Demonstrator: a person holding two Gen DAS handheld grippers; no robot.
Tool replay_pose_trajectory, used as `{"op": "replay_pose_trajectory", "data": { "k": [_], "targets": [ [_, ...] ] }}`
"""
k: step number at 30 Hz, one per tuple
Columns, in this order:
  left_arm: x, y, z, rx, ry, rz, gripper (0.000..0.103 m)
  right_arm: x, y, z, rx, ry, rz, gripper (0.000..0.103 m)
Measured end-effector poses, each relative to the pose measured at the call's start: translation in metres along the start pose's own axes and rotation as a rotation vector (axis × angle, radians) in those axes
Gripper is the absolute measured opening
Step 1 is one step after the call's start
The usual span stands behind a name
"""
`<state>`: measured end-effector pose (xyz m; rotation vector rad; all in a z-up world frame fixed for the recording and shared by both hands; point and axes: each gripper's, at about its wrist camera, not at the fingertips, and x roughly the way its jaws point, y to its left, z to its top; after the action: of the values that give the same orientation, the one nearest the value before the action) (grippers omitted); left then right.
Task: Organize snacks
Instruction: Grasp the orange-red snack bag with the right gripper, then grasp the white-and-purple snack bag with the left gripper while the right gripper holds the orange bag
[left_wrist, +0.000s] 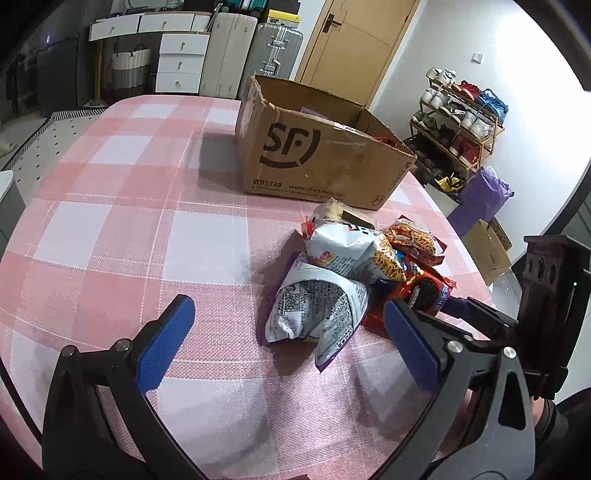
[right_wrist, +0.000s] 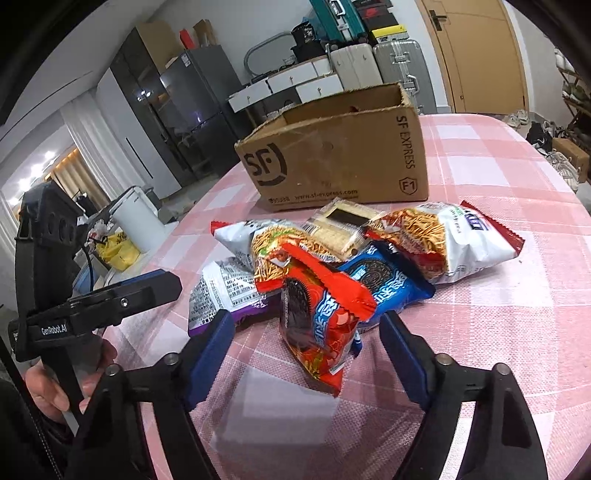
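A heap of snack packs lies on the pink checked tablecloth (left_wrist: 122, 229) in front of an open cardboard box (left_wrist: 295, 162) (right_wrist: 343, 158). My left gripper (left_wrist: 288, 332) is open; a white and purple bag (left_wrist: 314, 310) lies just ahead, between its blue fingers and touching neither. My right gripper (right_wrist: 306, 350) is open around a red biscuit pack (right_wrist: 317, 325), and its pads stand apart from the wrapper. A blue biscuit pack (right_wrist: 388, 284), two noodle snack bags (right_wrist: 443, 240) (right_wrist: 273, 240) and a cracker pack (right_wrist: 340, 225) lie behind. Inside the box little shows.
The table's right edge (left_wrist: 472, 258) runs close to the heap. Beyond it are a shoe rack (left_wrist: 461, 122) and a purple bag (left_wrist: 484, 195). A hand (right_wrist: 44, 384) holds the left gripper's handle. Suitcases (right_wrist: 373, 66) and drawers stand behind the table.
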<state>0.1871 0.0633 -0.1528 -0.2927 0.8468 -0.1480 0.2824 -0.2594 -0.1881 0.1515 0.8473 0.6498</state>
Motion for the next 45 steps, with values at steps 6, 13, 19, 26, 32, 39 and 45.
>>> {"op": "replay_pose_trajectory", "data": {
  "k": [6,13,19,26,32,39,45],
  "targets": [
    [0.002,0.003,-0.002,-0.017,0.016,0.000,0.102,0.008,0.001,0.000,-0.004,0.036,-0.007,0.062],
    [-0.003,0.005,-0.004,-0.033,0.010,0.016,0.102,0.007,-0.005,-0.002,0.040,0.057,0.033,0.033],
    [-0.009,0.002,-0.009,-0.028,0.019,0.021,0.102,-0.002,-0.004,-0.007,0.039,0.045,0.049,0.025],
    [-0.011,-0.006,-0.013,-0.016,0.034,0.027,0.102,-0.022,-0.006,-0.014,0.052,0.009,0.075,0.024],
    [-0.005,-0.011,-0.014,-0.005,0.056,0.029,0.102,-0.039,-0.013,-0.018,0.071,-0.028,0.083,0.024],
    [0.009,-0.011,-0.009,-0.009,0.087,0.033,0.102,-0.050,-0.017,-0.019,0.073,-0.057,0.094,0.024],
    [0.031,-0.004,-0.002,-0.043,0.133,-0.039,0.102,-0.053,-0.023,-0.022,0.083,-0.062,0.091,0.024]
  ]
}}
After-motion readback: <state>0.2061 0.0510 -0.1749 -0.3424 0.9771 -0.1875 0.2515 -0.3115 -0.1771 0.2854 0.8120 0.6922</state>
